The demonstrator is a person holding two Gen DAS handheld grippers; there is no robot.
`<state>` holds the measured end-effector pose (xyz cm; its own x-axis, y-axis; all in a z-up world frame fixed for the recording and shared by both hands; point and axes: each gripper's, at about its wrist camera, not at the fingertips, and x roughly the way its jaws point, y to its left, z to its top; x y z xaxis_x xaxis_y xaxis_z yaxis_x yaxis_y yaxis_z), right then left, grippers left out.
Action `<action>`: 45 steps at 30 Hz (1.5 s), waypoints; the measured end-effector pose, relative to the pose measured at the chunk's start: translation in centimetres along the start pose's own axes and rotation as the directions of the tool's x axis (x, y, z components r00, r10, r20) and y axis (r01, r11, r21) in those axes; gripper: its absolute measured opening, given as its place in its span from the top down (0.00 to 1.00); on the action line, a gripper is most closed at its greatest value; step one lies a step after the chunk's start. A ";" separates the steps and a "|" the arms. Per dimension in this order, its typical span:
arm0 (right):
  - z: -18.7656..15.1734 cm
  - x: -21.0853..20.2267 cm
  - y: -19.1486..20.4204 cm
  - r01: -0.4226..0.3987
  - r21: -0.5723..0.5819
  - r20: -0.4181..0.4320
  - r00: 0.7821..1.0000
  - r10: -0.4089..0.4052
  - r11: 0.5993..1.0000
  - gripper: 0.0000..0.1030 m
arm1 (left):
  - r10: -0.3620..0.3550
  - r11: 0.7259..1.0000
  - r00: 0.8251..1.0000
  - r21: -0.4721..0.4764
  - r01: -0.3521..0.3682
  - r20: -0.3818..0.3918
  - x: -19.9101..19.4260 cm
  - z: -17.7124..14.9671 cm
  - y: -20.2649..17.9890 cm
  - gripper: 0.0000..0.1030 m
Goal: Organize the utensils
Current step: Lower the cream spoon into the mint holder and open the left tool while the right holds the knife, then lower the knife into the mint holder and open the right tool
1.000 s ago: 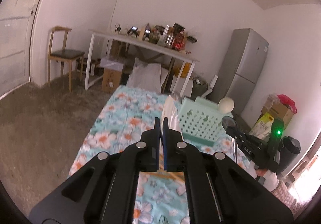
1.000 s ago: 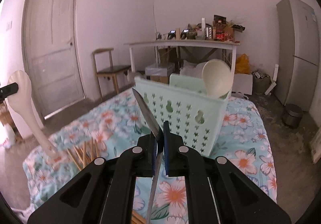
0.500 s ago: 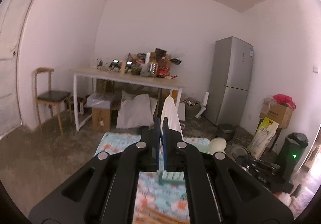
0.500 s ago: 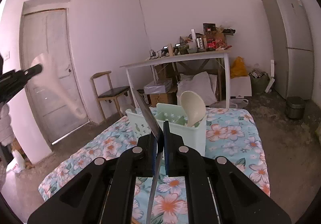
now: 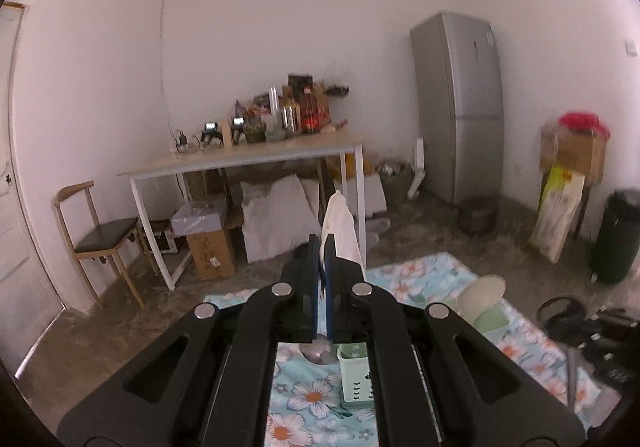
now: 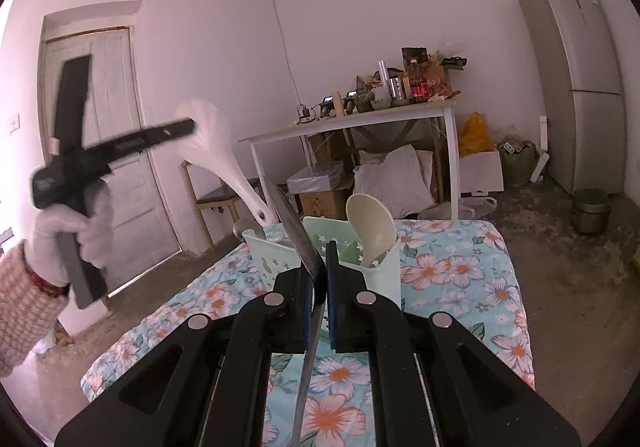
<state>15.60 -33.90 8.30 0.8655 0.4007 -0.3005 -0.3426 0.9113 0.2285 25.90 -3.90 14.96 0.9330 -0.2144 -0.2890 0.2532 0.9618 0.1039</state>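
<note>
My left gripper point(image 5: 322, 243) is shut on a white spoon point(image 5: 340, 231) that sticks up past its fingers. In the right wrist view a gloved hand holds the left gripper point(image 6: 188, 125) up at the left. There the white spoon point(image 6: 212, 143) slants down, its handle end just above the far left corner of the mint green basket point(image 6: 386, 275). A cream spoon point(image 6: 372, 227) stands in the basket's right compartment. My right gripper point(image 6: 320, 251) is shut on a knife point(image 6: 296, 235), whose blade points up in front of the basket. The basket point(image 5: 354, 379) lies below my left gripper.
The basket stands on a low table with a floral cloth point(image 6: 460, 267). Behind it are a cluttered white desk point(image 6: 352, 119), a wooden chair point(image 5: 100, 235), boxes and sacks on the floor, a grey fridge point(image 6: 580, 87) and a door point(image 6: 112, 151).
My left gripper rose and swung in from the far left with the white spoon, and its handle end now hangs over the basket. My right gripper drew back slightly with the knife.
</note>
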 end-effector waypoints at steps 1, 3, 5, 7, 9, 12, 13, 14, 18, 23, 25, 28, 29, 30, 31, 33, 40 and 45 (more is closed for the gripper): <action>0.0 0.0 -0.1 0.000 0.001 -0.001 1.000 0.000 1.000 0.94 | 0.007 1.000 1.000 0.011 -0.006 -0.026 1.0 -0.4 -0.3 0.98; -0.2 0.1 -0.4 0.002 0.006 -0.003 1.000 -0.002 1.000 0.94 | 0.008 1.000 0.998 0.019 -0.007 -0.059 2.3 -0.9 -0.6 0.98; -0.3 0.2 -0.7 0.001 0.010 -0.006 1.000 -0.001 1.000 0.94 | 0.001 1.000 0.997 0.018 0.000 -0.079 3.4 -1.1 -1.0 0.98; -0.5 0.2 -1.0 0.004 0.014 -0.009 1.000 -0.004 1.000 0.94 | 0.001 1.000 0.996 0.023 0.001 -0.090 4.0 -1.4 -1.2 0.98; -0.6 0.2 -1.4 0.004 0.021 -0.012 1.000 -0.004 1.000 0.94 | -0.010 1.000 0.994 0.017 0.012 -0.105 4.6 -1.7 -1.3 0.98; -0.6 0.1 -1.5 0.005 0.028 -0.012 1.000 -0.005 1.000 0.94 | -0.059 0.998 0.989 -0.034 0.055 -0.135 5.5 -1.9 -1.0 0.97; -0.6 0.1 -1.5 0.006 0.029 -0.012 1.000 -0.005 1.000 0.94 | -0.073 0.996 0.988 -0.056 0.066 -0.139 5.9 -2.0 -0.8 0.96; -0.6 0.1 -1.6 0.007 0.029 -0.012 1.000 -0.007 1.000 0.94 | -0.082 0.994 0.986 -0.080 0.070 -0.144 6.1 -2.1 -0.5 0.91; -0.5 -0.1 -1.7 0.012 0.032 -0.009 1.000 -0.011 0.999 0.94 | -0.092 0.986 0.986 -0.152 0.072 -0.135 6.0 -2.5 0.6 0.65; 0.1 -0.4 -2.2 0.003 0.053 0.006 1.000 -0.003 0.999 0.94 | -0.087 0.982 0.992 -0.178 0.070 -0.092 4.2 -2.7 1.4 0.48; 0.7 -0.6 -2.4 -0.002 0.059 0.026 1.000 0.001 0.998 0.94 | -0.089 0.980 0.993 -0.186 0.073 -0.081 2.9 -2.9 1.7 0.39; 2.0 -1.4 -2.8 -0.025 0.072 0.071 0.997 0.020 0.997 0.94 | -0.099 0.978 0.992 -0.191 0.083 -0.072 1.0 -3.7 2.0 0.29; 2.5 -1.6 -3.0 -0.033 0.076 0.088 0.996 0.026 0.997 0.94 | -0.103 0.978 0.992 -0.192 0.087 -0.073 0.2 -4.1 2.1 0.25; 3.2 -1.8 -3.2 -0.047 0.081 0.113 0.993 0.037 0.996 0.94 | -0.103 0.977 0.992 -0.192 0.088 -0.074 -0.5 -4.5 2.2 0.21; 3.6 -2.0 -3.3 -0.055 0.085 0.126 0.991 0.043 0.995 0.94 | -0.100 0.977 0.992 -0.197 0.084 -0.074 -1.4 -5.2 2.4 0.19; 4.6 -2.1 -3.7 -0.088 0.098 0.162 0.984 0.071 0.991 0.94 | -0.078 0.977 0.994 -0.203 0.060 -0.081 -2.6 -6.3 2.5 0.15; 7.6 -0.3 -4.1 -0.221 0.103 0.276 0.943 0.186 0.970 0.94 | -0.037 0.978 0.994 -0.209 0.014 -0.105 -6.0 -10.0 2.6 0.10; 9.1 3.9 -4.3 -0.259 0.083 0.293 0.930 0.225 0.962 0.94 | -0.044 0.971 0.989 -0.241 0.008 -0.143 -7.0 -11.9 3.2 0.10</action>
<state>23.80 -37.08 14.56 0.8345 0.5494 0.0428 -0.5233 0.7657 0.3740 17.13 2.72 5.98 0.8749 -0.2299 -0.4262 0.1919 0.9727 -0.1306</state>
